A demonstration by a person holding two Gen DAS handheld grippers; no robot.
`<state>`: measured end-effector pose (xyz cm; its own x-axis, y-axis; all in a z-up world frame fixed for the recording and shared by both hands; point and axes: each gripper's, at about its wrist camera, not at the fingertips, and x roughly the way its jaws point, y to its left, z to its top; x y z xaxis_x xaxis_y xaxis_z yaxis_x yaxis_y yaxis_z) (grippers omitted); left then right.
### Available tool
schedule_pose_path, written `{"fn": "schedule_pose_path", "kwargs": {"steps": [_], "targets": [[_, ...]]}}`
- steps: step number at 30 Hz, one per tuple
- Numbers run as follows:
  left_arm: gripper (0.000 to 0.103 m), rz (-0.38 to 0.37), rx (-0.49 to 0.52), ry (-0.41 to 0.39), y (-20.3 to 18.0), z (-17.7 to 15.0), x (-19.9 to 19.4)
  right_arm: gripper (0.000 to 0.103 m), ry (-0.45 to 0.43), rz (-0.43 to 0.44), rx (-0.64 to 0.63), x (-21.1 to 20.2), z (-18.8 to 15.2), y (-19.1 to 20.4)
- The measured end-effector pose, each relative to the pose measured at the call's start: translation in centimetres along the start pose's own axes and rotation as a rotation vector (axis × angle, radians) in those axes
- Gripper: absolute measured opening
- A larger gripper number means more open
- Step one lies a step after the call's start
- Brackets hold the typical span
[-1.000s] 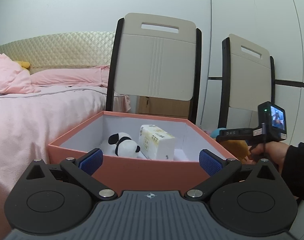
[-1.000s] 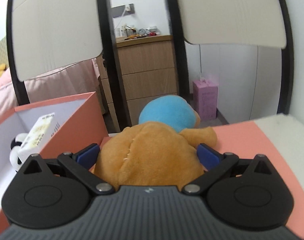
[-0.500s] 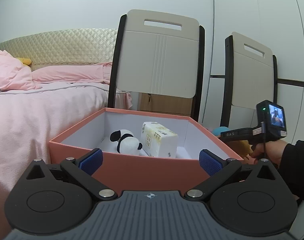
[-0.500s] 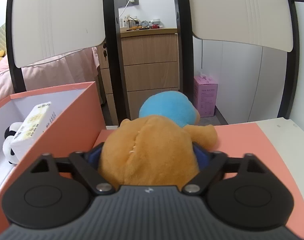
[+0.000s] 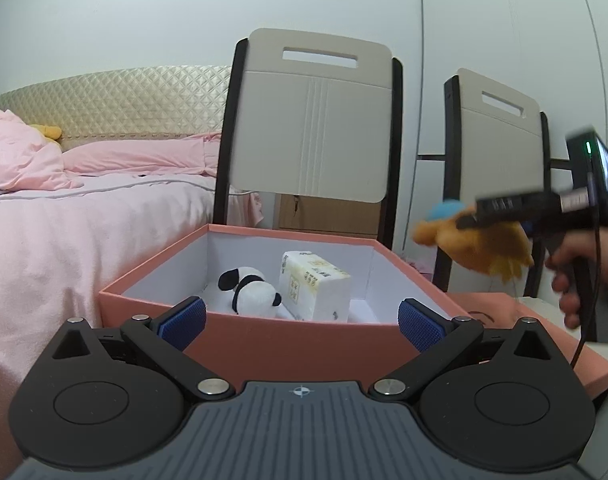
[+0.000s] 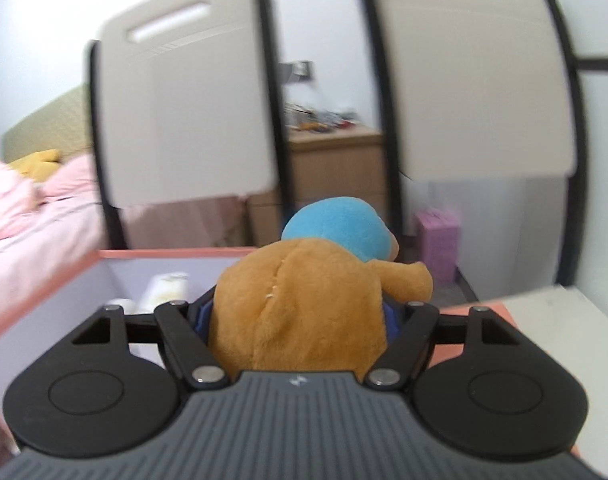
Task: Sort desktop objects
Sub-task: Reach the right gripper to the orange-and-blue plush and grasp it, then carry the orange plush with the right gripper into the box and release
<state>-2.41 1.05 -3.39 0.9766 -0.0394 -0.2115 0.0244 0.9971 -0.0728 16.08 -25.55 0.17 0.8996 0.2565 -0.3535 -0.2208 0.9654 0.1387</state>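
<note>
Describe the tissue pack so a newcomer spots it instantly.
Find the open salmon-pink box in front of the chairs. Inside, beside the black-and-white plush dog, stands the tissue pack: the only boxy item, white wrap with yellow print.

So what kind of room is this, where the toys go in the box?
Most likely a bedroom. There's a bed with pink bedding and a padded headboard, and a wooden chest of drawers stands behind the two chairs.
</note>
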Motion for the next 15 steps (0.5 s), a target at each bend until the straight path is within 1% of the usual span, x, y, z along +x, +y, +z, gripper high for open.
{"fn": "schedule_pose_path", "kwargs": {"steps": [4, 7, 9, 12, 15], "targets": [[0.103, 0.004, -0.004, -0.008, 0.0, 0.1, 0.1, 0.075, 0.033, 0.138, -0.108, -0.9, 3.0, 4.0], [0.103, 0.013, -0.027, -0.014, 0.6, 0.5, 0.0, 0.076, 0.11, 0.275, -0.179, -0.1, 4.8, 7.2], [0.103, 0.023, -0.049, -0.027, 1.3, 0.9, -0.2, 0.076, 0.182, 0.358, -0.249, 1.2, 4.8, 9.8], [0.103, 0.039, -0.083, -0.051, 2.4, 1.5, -0.7, 0.076, 0.314, 0.441, -0.333, 3.9, 3.8, 13.6], [0.103, 0.068, -0.106, -0.075, 3.2, 1.7, -0.7, 0.076, 0.377, 0.508, -0.42, 6.2, 2.7, 16.9]]}}
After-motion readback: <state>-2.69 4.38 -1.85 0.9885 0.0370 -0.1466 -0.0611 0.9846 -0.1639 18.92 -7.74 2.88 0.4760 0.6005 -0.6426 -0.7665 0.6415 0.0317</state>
